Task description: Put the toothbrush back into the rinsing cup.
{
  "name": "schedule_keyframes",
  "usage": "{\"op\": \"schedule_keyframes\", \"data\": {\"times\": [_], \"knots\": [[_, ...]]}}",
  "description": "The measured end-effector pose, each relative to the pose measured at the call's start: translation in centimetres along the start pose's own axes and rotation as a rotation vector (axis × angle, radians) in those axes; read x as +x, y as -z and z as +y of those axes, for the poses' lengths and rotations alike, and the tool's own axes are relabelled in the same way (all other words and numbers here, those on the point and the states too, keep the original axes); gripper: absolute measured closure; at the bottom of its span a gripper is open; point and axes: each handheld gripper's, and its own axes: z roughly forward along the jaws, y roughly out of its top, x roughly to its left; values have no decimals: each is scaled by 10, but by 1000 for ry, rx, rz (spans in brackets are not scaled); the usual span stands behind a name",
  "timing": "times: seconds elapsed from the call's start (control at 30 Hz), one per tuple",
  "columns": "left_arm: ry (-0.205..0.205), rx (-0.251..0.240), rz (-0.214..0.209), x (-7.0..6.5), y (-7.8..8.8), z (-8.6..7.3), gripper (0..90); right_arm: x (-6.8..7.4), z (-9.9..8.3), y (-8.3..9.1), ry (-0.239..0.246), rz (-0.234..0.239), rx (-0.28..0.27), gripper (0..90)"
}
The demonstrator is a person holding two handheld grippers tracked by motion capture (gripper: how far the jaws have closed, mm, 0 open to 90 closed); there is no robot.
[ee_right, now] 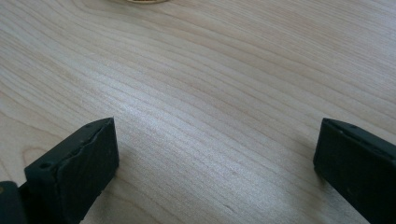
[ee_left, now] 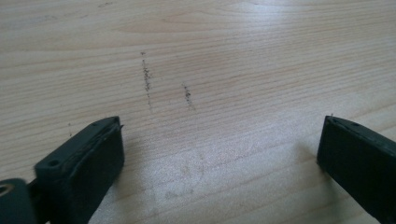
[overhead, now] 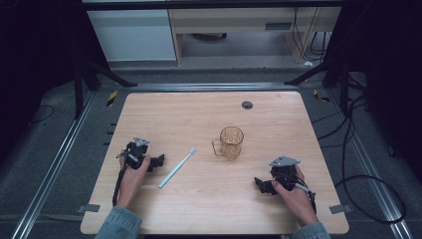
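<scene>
A pale blue toothbrush [overhead: 177, 167] lies slanted on the wooden table [overhead: 199, 109], its head toward the far right. An amber glass mug [overhead: 230, 142] stands upright right of it, handle to the left. My left gripper [overhead: 160, 161] rests on the table just left of the toothbrush, held by a hand. In the left gripper view its jaws stand wide apart with bare scuffed wood between them, so the left gripper [ee_left: 219, 149] is open. My right gripper [overhead: 261, 184] rests near the front right, below the mug. The right gripper [ee_right: 215, 149] is open over bare wood.
A small dark round grommet [overhead: 247, 104] sits in the table's far side. Black cables [overhead: 358, 174] trail on the floor to the right. Metal rails [overhead: 54, 164] run along both sides of the table. White cabinets [overhead: 134, 35] stand beyond it.
</scene>
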Motion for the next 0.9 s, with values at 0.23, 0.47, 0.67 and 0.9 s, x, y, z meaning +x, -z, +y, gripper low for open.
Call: {"op": "schedule_keyframes", "data": {"times": [0.23,0.47,0.67,0.9], "knots": [[-72,6,-23,-7,29,11,41,0,0,0,0,0,0,4],[-184,97,-63,-28,59,30,46,0,0,0,0,0,0,4],[-246,153,-99,-43,70,46,70,0,0,0,-9,-3,0,3],[-319,217,-175,-67,62,60,178,-1,0,0,-1,-9,-1,4]]}}
